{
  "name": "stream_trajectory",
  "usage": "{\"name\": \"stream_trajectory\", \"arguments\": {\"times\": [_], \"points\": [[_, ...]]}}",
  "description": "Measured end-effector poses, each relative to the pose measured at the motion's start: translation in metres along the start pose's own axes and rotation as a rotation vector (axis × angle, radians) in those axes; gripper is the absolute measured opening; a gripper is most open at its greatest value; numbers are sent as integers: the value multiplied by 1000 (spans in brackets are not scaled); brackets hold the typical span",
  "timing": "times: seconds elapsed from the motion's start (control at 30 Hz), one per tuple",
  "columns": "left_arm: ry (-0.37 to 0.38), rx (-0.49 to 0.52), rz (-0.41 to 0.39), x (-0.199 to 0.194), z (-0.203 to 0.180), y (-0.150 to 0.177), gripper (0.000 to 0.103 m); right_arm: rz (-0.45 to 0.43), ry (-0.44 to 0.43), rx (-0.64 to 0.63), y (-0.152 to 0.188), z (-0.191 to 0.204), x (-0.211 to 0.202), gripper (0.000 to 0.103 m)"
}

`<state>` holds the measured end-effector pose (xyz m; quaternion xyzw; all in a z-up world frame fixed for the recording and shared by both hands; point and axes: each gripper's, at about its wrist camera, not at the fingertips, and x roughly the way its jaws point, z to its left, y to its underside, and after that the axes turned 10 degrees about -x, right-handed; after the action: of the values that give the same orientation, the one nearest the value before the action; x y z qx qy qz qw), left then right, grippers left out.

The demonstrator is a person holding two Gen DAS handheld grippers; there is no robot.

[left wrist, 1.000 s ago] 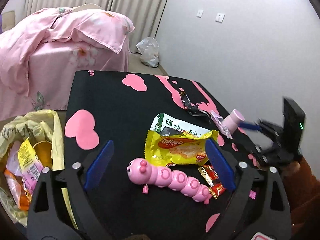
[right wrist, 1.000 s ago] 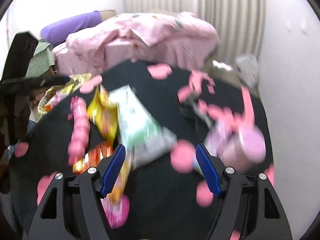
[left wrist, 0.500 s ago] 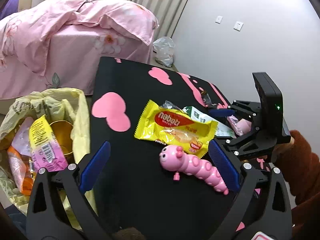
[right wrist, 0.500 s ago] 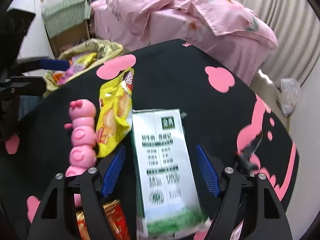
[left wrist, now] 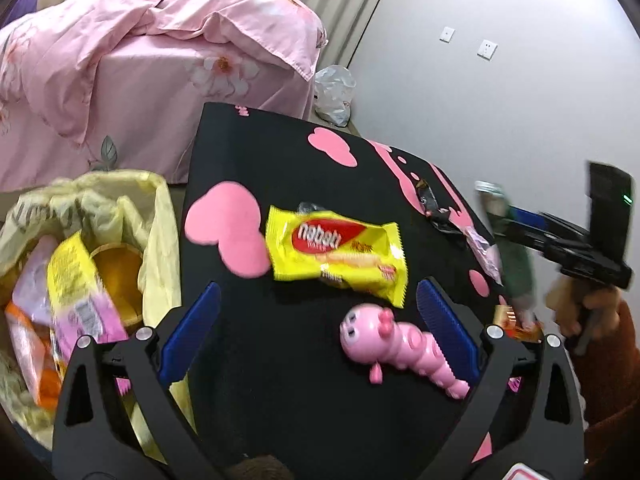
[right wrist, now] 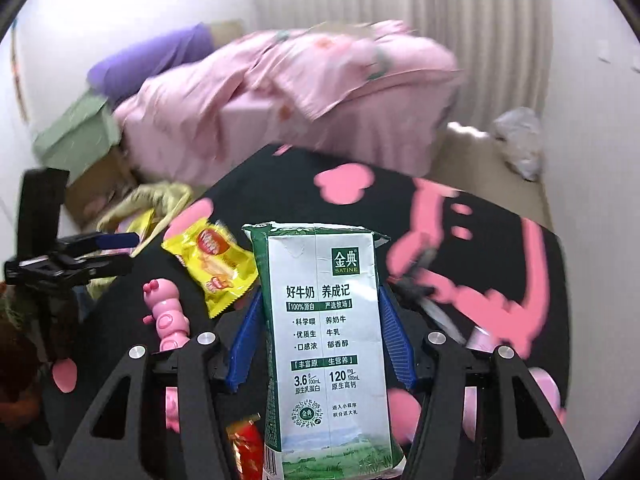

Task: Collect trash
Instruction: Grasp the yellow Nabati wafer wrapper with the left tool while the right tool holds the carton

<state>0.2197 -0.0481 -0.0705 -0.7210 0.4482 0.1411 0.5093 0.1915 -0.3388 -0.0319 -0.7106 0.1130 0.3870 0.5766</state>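
A white and green milk carton [right wrist: 324,340] stands upright between the blue pads of my right gripper [right wrist: 320,300]. The jaws are closing and both pads press its sides. In the left wrist view the same carton [left wrist: 514,256] hangs blurred above the table's right edge. My left gripper [left wrist: 316,296] is open over the black table [left wrist: 260,160], with nothing between its fingers. A yellow wafer packet [left wrist: 340,252] lies just beyond its fingertips. To the left, an open yellow trash bag [left wrist: 156,220] holds several wrappers.
A pink caterpillar toy [left wrist: 396,344] lies by the left gripper's right finger. A black wrapper [left wrist: 432,208], a pale pink wrapper [left wrist: 484,252] and a red wrapper [right wrist: 244,444] lie on the table. A bed with pink covers [left wrist: 160,60] stands behind.
My right gripper has closed on the milk carton and raised it off the table. My left gripper has drifted left, so the trash bag now fills more of its view.
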Motion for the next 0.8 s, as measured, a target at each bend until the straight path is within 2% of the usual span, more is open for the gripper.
{"name": "stream_trajectory", "arguments": {"times": [0.1, 0.13, 0.2, 0.27, 0.43, 0.6, 0.7, 0.73, 0.77, 0.8], "points": [[-33, 67, 22, 14, -8, -14, 94, -45, 101, 29, 18, -7, -30, 53], [-46, 76, 33, 19, -9, -18, 93, -58, 114, 40, 20, -10, -36, 53], [-90, 73, 72, 31, -11, -25, 86, -92, 128, 79, 26, -16, -50, 54], [-96, 54, 97, 39, -12, -27, 82, -122, 139, 120, 33, -21, -63, 54], [-108, 14, 134, 50, -13, -22, 77, -114, 151, 153, 54, -21, -73, 53], [-174, -11, 147, 59, -14, -22, 71, -58, 157, 216, 86, -23, -72, 53], [-225, 3, 142, 65, -20, -22, 48, -40, 151, 248, 102, -19, -70, 54], [-221, 2, 144, 66, -21, -22, 33, -40, 151, 255, 106, -17, -70, 54], [-201, -6, 152, 66, -20, -21, 23, -42, 156, 257, 109, -14, -71, 54], [-174, -14, 159, 65, -21, -19, 22, -46, 163, 255, 112, -12, -71, 53]]}}
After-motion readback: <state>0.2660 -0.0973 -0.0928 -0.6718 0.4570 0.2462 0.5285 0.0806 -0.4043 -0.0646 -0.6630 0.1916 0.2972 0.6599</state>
